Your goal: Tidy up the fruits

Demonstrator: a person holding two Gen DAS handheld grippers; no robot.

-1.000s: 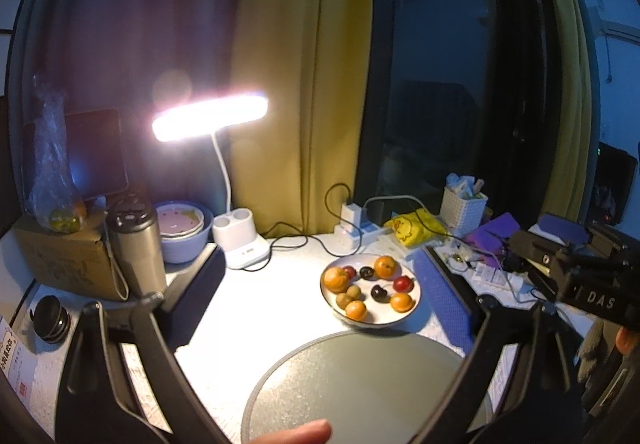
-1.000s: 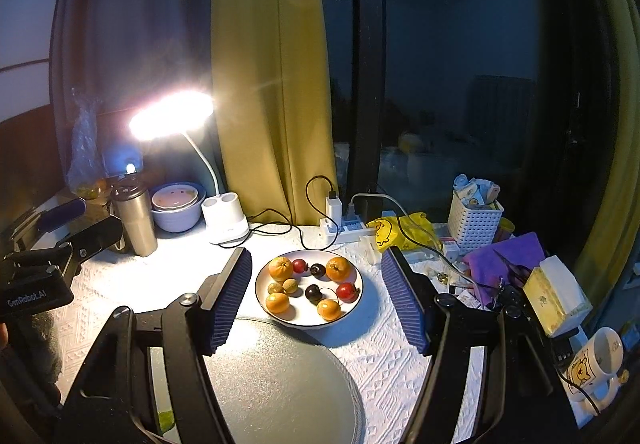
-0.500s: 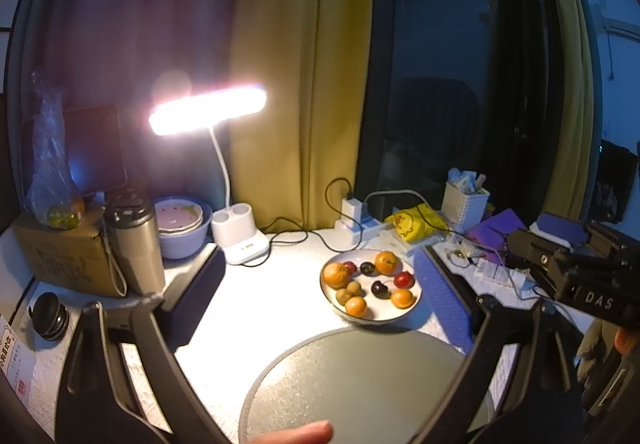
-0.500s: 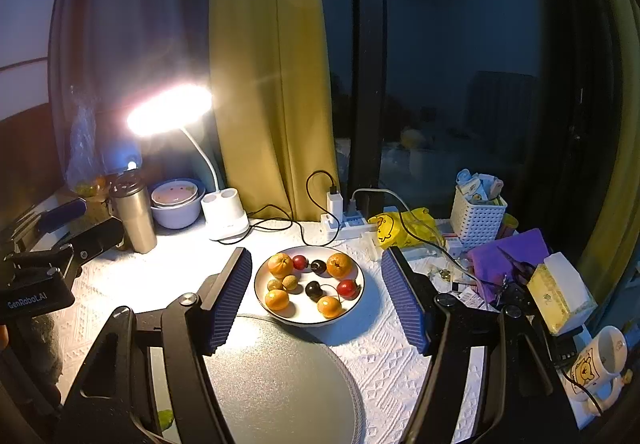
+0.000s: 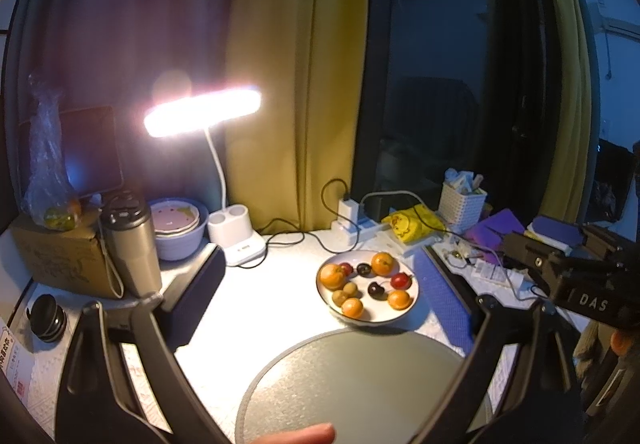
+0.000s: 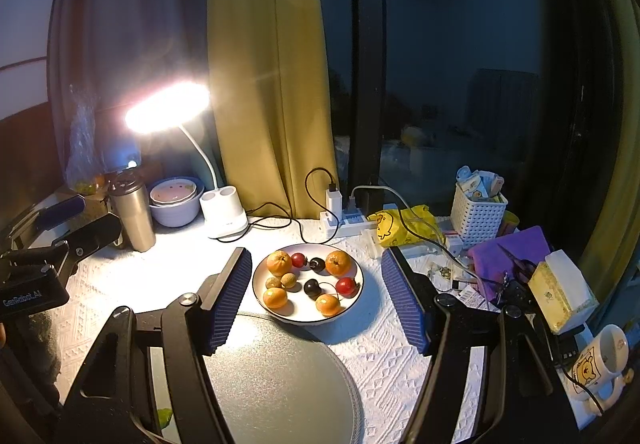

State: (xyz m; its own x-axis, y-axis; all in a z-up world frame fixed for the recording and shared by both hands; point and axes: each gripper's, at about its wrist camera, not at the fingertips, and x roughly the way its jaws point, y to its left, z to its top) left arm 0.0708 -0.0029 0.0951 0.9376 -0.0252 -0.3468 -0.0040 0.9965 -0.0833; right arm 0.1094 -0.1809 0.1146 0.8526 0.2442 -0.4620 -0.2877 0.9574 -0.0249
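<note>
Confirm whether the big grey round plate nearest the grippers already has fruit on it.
No, the grey round plate is bare; all the fruit sits on the white plate behind it.

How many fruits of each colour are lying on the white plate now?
On the white plate:
Orange fruits: 4
Red fruits: 2
Dark, nearly black fruits: 2
Small brown fruits: 2
Total: 10
</note>
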